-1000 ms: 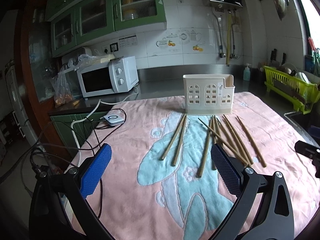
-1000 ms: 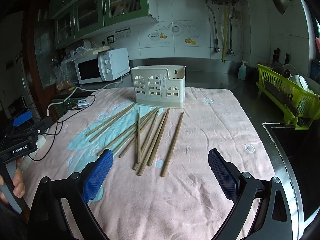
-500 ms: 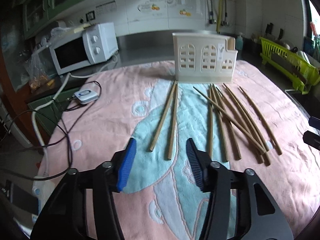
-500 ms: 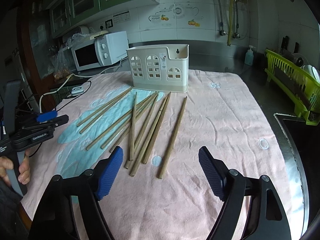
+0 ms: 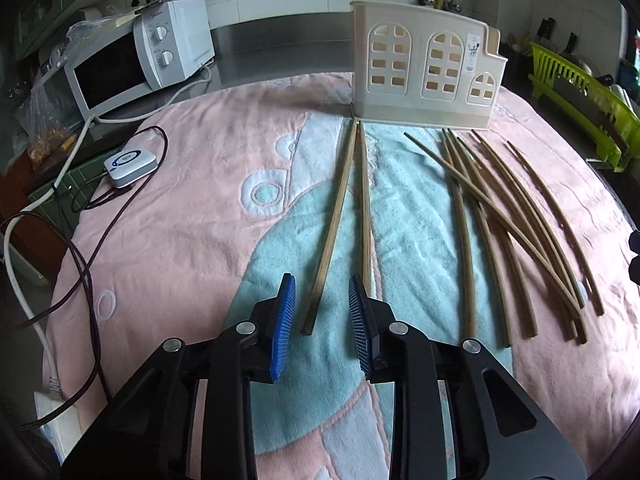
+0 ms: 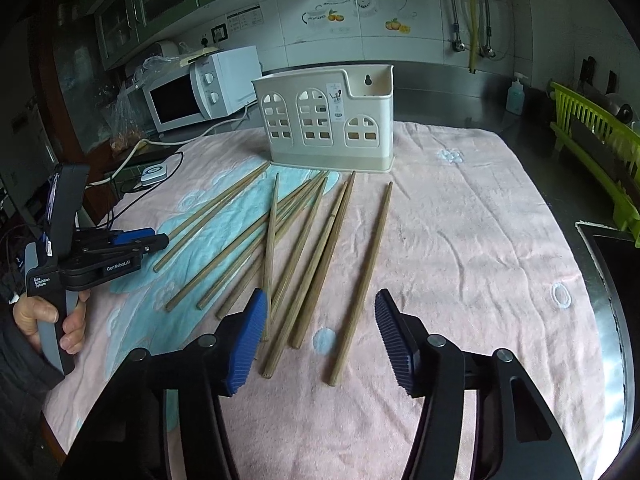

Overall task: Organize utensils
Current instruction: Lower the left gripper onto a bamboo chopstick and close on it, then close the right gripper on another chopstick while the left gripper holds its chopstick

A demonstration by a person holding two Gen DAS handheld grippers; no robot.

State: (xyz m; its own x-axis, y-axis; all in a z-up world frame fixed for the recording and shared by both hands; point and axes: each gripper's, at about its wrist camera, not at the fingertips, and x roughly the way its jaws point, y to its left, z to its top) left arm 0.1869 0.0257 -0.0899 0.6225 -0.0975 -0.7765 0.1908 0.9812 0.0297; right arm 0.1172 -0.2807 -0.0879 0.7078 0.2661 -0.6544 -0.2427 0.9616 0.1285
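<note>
Left tool (image 5: 322,292), right tool (image 6: 320,308): part-open, just narrowing, ungripped chopsticks (image 5: 340,208) between, ten-odd overall; one holder (image 5: 424,72).

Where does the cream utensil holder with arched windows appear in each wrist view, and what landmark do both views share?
Left wrist view: the utensil holder stands at upper right of centre, at the far edge of the towel.
Right wrist view: the utensil holder stands upper centre, beyond the chopsticks.
Shared landmark: the white microwave, left of the holder.
</note>
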